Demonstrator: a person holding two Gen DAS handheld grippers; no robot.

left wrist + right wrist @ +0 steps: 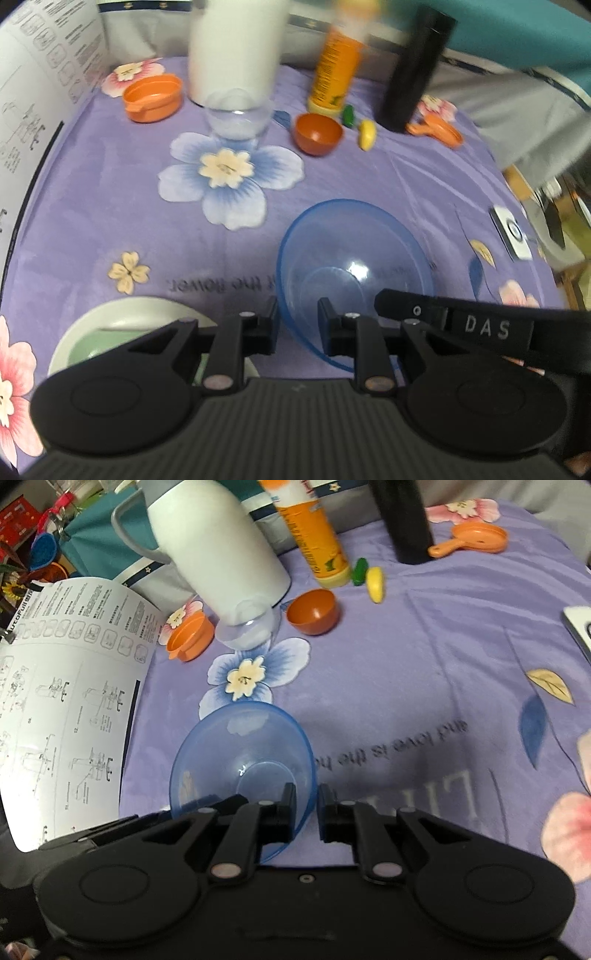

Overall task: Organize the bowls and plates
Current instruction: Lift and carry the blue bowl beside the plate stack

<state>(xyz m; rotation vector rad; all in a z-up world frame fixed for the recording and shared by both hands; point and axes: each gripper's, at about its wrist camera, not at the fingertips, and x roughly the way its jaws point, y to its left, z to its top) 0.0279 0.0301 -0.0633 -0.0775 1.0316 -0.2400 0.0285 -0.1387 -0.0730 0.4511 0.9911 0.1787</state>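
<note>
L claw [297, 325] grips blue bowl [354, 258] rim over purple cloth [110, 206]; R claw [424, 310] on far rim; plate [122, 332] at left

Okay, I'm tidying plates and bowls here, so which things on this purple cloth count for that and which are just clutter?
For the job: blue translucent bowl, held at its rim by both tongs; white plate; small orange bowl; orange handled dish.

Lying about: white jug, orange bottle, black flask, instruction sheet, clear glass.
</note>
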